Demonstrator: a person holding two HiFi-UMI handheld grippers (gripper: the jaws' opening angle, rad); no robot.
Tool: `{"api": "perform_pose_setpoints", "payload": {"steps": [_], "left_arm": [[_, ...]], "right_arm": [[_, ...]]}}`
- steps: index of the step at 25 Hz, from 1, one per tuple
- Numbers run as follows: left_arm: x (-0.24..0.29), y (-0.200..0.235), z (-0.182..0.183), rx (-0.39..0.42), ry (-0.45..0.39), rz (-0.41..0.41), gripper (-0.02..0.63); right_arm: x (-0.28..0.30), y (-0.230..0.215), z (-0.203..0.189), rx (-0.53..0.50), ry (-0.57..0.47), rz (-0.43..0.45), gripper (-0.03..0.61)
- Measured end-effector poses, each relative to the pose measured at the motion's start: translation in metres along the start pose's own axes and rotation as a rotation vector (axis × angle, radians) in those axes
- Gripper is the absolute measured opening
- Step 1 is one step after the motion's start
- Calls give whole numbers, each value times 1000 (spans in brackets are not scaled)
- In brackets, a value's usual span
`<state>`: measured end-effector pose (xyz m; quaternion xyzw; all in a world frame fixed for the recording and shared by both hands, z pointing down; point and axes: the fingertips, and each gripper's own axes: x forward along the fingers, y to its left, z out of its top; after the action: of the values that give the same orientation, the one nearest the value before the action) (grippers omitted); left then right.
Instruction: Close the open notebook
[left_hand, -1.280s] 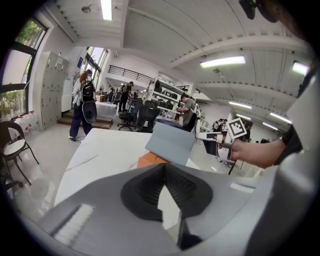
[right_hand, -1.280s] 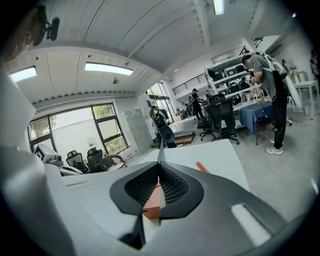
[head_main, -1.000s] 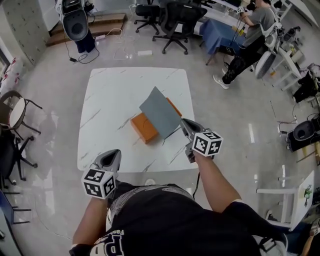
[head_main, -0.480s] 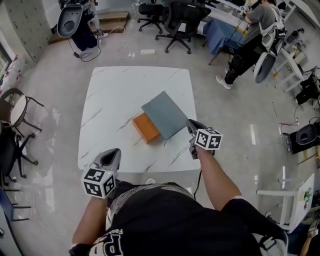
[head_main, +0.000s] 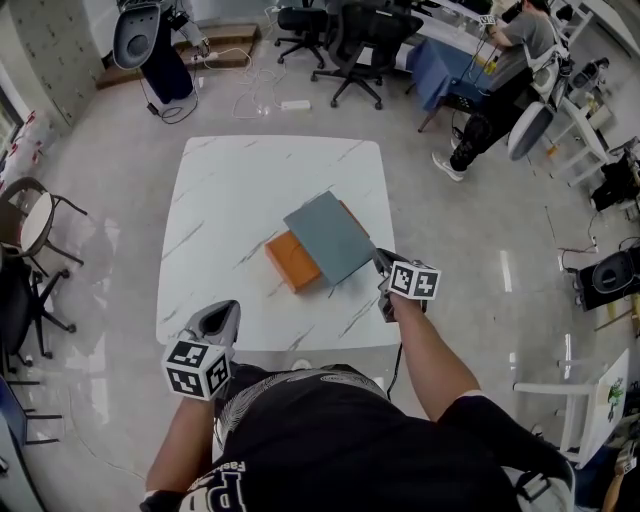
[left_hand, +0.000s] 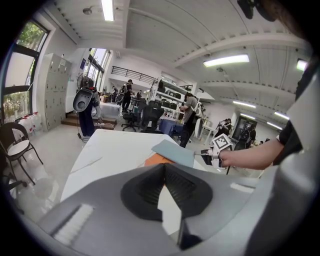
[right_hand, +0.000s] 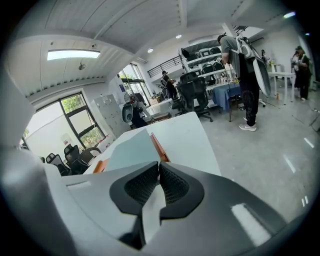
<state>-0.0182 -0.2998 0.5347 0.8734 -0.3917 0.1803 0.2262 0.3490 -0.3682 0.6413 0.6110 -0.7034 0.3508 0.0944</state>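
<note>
An orange notebook lies in the middle of the white marble table. Its grey cover lies low over the right half, still slightly raised at the near corner. My right gripper is shut on that near right corner; in the right gripper view the grey cover runs into the closed jaws of the right gripper, with the orange edge beside it. My left gripper hangs at the table's near left edge, shut and holding nothing. The left gripper view shows the notebook ahead of the left gripper.
Office chairs and a blue-covered desk stand beyond the table. A person sits at the far right. A round chair is at the left, and a dark floor machine at the far left.
The grey cover has come down from a steep tilt to nearly flat over the notebook, and my right gripper has lowered with it. The left gripper has stayed put.
</note>
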Motion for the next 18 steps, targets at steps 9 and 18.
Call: {"api": "perform_pose_setpoints", "payload": {"steps": [9, 18], "left_arm": [[-2, 4, 1, 3, -10, 4, 57], [-6, 5, 6, 5, -23, -9, 57]], "right_arm": [[4, -2, -7, 32, 6, -4, 12], [-18, 8, 10, 20, -48, -40, 15]]}}
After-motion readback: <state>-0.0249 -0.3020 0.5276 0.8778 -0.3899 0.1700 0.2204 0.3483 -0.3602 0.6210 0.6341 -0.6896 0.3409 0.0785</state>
